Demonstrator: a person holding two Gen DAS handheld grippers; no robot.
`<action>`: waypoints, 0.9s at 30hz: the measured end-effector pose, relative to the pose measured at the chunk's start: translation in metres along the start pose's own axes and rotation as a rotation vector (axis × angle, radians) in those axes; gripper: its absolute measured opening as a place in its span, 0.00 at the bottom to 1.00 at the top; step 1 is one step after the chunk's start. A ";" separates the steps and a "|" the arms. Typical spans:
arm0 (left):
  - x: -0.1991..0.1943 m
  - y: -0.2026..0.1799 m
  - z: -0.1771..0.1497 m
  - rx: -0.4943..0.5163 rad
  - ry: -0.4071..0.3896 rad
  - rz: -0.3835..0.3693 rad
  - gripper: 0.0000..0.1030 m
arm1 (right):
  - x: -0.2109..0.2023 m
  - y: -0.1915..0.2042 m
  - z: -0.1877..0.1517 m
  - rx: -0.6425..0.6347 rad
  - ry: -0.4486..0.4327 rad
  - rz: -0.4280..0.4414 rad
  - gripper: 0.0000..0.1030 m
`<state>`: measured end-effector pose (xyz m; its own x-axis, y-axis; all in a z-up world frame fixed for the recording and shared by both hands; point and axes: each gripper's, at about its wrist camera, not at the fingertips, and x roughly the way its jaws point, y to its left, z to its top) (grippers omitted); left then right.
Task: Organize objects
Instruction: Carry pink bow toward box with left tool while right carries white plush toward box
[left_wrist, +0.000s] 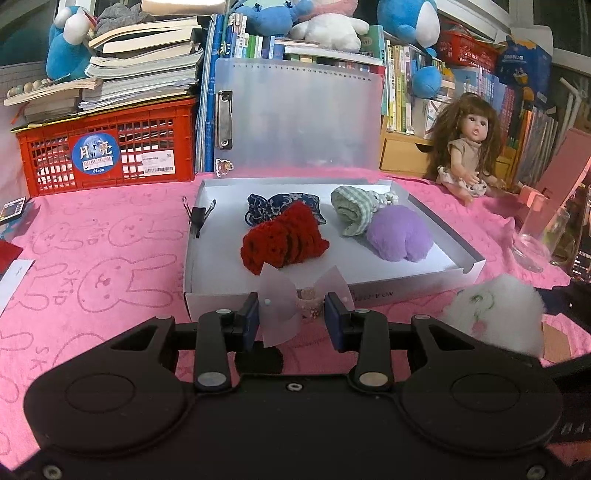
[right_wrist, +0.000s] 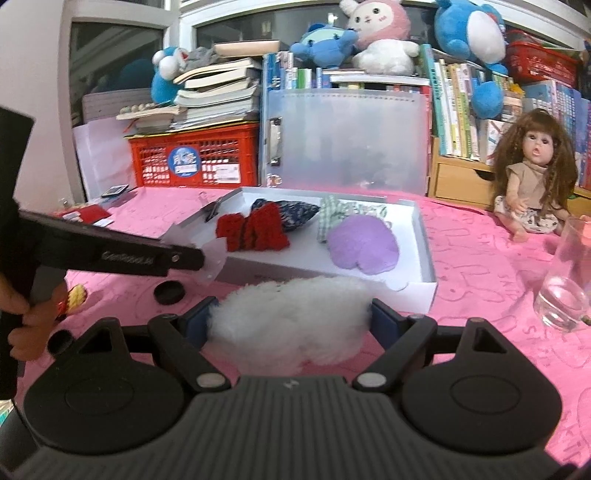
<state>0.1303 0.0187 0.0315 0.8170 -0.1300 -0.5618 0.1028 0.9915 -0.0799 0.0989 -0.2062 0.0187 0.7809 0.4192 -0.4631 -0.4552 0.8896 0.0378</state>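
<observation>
A white shallow box (left_wrist: 406, 284) (right_wrist: 421, 236) lies on the pink cloth. In it are a red knitted piece (left_wrist: 282, 242) (right_wrist: 255, 230), a dark blue patterned pouch (left_wrist: 284, 205) (right_wrist: 295, 212), a green checked cloth (left_wrist: 354, 214) (right_wrist: 332, 214) and a purple plush (left_wrist: 400, 234) (right_wrist: 364, 245). My left gripper (left_wrist: 291, 317) is open just before the box's near wall, with a small floral roll (left_wrist: 308, 304) between its fingers. My right gripper (right_wrist: 290, 321) is shut on a white fluffy plush (right_wrist: 288, 321) (left_wrist: 495, 314), held before the box's near right corner.
A doll (left_wrist: 467, 147) (right_wrist: 532, 181) sits at the back right. A clear glass (left_wrist: 539, 236) (right_wrist: 569, 280) stands right of the box. A red crate (left_wrist: 107, 147) with books and a clear clipboard (left_wrist: 303, 114) stand behind. A black cap (right_wrist: 168, 291) lies on the cloth.
</observation>
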 end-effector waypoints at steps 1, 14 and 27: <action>0.000 0.000 0.001 -0.002 0.000 0.000 0.34 | 0.001 -0.002 0.001 0.008 -0.001 -0.007 0.83; 0.006 0.005 0.015 -0.022 -0.010 0.003 0.34 | 0.016 -0.035 0.020 0.126 0.010 -0.085 0.83; 0.033 0.017 0.036 -0.089 0.015 -0.010 0.34 | 0.039 -0.064 0.044 0.234 0.019 -0.086 0.83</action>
<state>0.1790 0.0312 0.0412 0.8073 -0.1405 -0.5731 0.0595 0.9857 -0.1578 0.1775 -0.2390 0.0370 0.8036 0.3382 -0.4897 -0.2740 0.9407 0.2000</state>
